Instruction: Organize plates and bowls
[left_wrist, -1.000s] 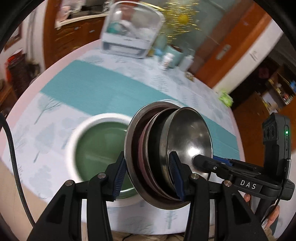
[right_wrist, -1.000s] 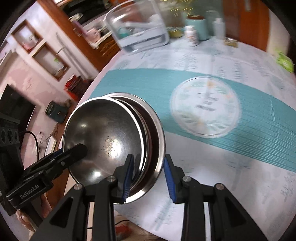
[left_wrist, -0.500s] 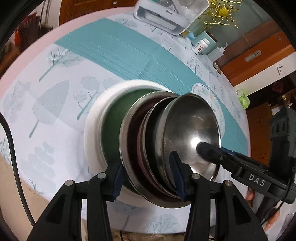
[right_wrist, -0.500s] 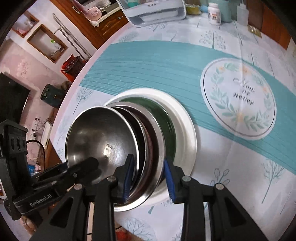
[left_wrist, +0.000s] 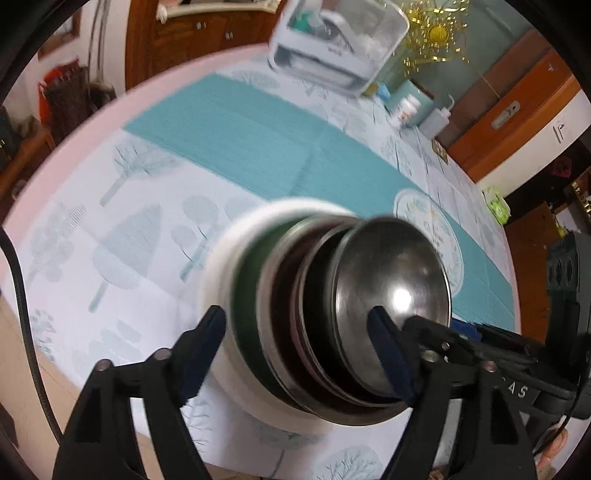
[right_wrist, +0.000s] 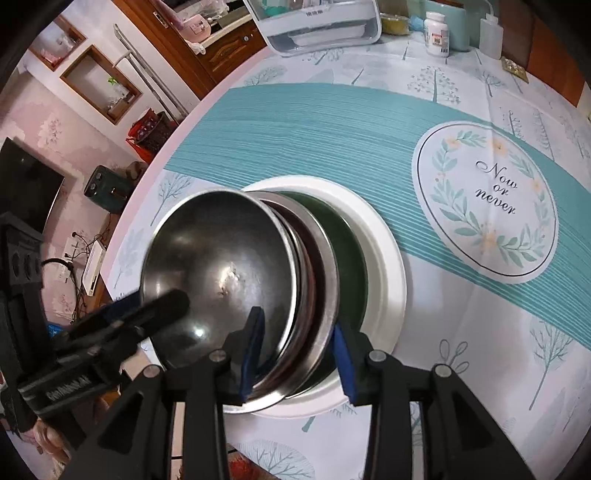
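Open worktop is left right of the stacked dishes; the far edge is blocked by a dish rack and bottles.

We see round table w/ tree-print cloth, teal band; on it: white plate, dish rack, pill bottle.

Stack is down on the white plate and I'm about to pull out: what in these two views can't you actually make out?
- Left wrist view: motion blur smears the white plate and the stack rims.
- Both views: the top steel bowl hides how many dishes nest beneath.
- Right wrist view: the stack covers the right gripper pad contact.
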